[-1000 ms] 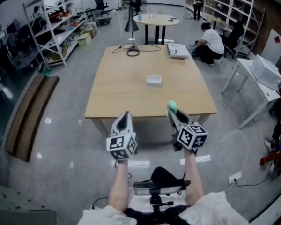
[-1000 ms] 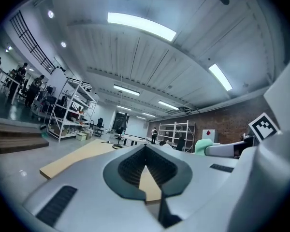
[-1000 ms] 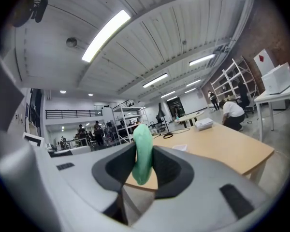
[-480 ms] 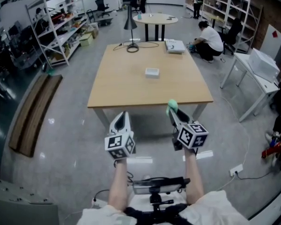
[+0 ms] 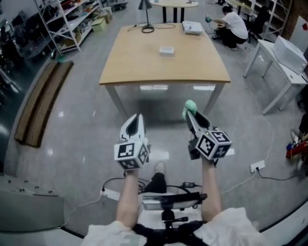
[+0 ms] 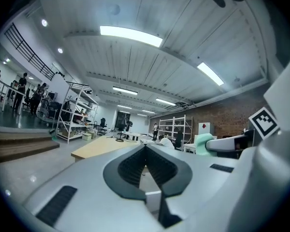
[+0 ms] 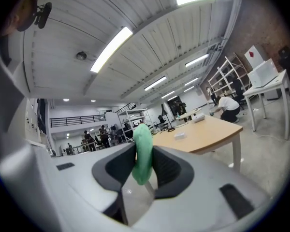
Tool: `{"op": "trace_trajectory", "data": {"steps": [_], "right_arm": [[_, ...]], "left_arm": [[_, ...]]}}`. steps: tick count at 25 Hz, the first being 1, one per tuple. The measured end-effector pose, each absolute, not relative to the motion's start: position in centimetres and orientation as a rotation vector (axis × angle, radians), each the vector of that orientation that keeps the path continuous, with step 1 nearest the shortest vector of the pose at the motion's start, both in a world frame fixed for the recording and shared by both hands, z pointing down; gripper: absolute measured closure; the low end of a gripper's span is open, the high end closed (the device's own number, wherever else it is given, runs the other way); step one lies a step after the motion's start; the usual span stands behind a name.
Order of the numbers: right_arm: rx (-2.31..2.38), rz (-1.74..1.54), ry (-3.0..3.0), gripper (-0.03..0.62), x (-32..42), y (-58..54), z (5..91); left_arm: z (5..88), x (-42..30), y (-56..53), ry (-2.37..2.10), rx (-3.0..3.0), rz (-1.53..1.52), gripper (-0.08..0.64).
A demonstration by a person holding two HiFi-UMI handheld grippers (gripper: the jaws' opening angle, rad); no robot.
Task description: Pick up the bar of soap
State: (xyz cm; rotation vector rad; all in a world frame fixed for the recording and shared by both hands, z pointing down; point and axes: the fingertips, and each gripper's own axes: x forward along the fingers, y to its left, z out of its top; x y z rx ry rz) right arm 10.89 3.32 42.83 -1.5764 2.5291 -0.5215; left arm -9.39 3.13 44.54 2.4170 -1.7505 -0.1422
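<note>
Soap bar (image 7: 141,139) — clamped in right claw (image 7: 144,164), long axis seemingly upright.

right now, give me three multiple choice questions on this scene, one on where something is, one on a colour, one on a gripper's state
1. Where is the bar of soap?
A. on the table
B. in the right gripper
C. on the floor

2. What colour is the bar of soap?
A. white
B. green
C. yellow

3. How does the left gripper stand?
A. wide open
B. shut on a cloth
C. shut, with nothing in it

Answers:
1 B: the right gripper view shows it clamped between the jaws.
2 B: it shows green in the head view and the right gripper view.
3 C: in the left gripper view the jaws meet with nothing between them.
</note>
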Motion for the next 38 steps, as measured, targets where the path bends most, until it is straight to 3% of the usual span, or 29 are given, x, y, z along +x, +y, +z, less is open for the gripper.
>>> {"op": "trace_trajectory", "data": {"steps": [19,25,38], "right_arm": [[-1.554,-0.458,2.570,0.472,3.9,20.3,39.3],[-1.542,-0.465,2.544,0.472,1.5,28.4,39.2],[-1.528,-0.435,2.537,0.472,3.2,35.2,39.5]], "left_arm": [[40.9,-15.0,19.0,-1.759,2.451,-0.224,0.554],[42.3,-17.2,26.1,-1.782,2.436,-0.122,0.554],[41.2,-17.1,34.2,-1.810,2.409,-0.168,0.554]]}}
